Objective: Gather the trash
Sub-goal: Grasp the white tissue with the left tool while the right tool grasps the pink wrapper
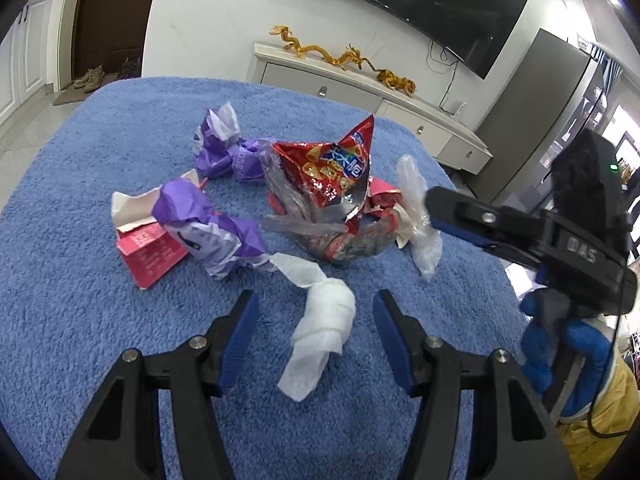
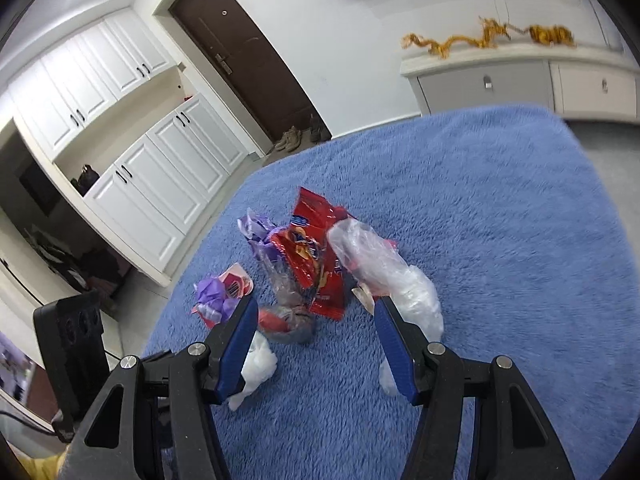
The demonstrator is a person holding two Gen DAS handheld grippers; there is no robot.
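A pile of trash lies on a blue fleece cloth [image 1: 80, 184]. A red snack bag [image 1: 328, 172] stands in the middle, with purple wrappers [image 1: 216, 232] and a red-and-white carton [image 1: 144, 240] to its left and clear plastic [image 1: 416, 216] to its right. A twisted white tissue [image 1: 320, 320] lies between the fingers of my open left gripper [image 1: 316, 336]. My right gripper [image 2: 316, 336] is open above the cloth, with the red snack bag [image 2: 316, 256], clear plastic [image 2: 388, 276] and white tissue [image 2: 256, 364] near its fingers. It also shows in the left wrist view [image 1: 532, 236], held by a blue-gloved hand.
A white low cabinet [image 1: 360, 92] with golden dragon figures [image 1: 340, 56] stands beyond the cloth under a wall TV [image 1: 432, 4]. A brown door [image 2: 244, 52] and white cupboards [image 2: 160, 168] are at the left. The cloth's edges drop off to the floor.
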